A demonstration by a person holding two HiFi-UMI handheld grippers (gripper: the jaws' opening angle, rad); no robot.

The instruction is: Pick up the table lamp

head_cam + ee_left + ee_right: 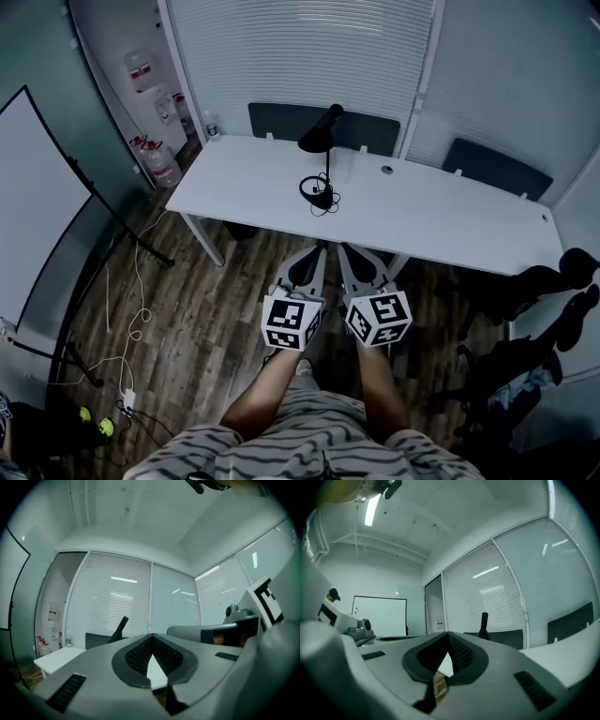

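The table lamp (326,167) is standing upright near the middle of the white table (441,220), with its cord (330,203) coiled around the base. Both grippers are being held low, short of the table's near edge and well apart from the lamp. The jaws of the left gripper (316,253) are being held pressed together with nothing between them, and those of the right gripper (349,253) likewise.

The reach is judged as not yet begun. For a sound grasp, 1 pair of jaws would need to be spread before the thin stem is approached. The stem is best taken low, so the top-heavy lamp is not tipped and the cord not snagged.

As for containers, an upper water jug (141,70) and a lower water jug (161,167) are being stored in the side room, and a small bottle (213,127) is standing at the table's far corner. Their contents cannot be told.
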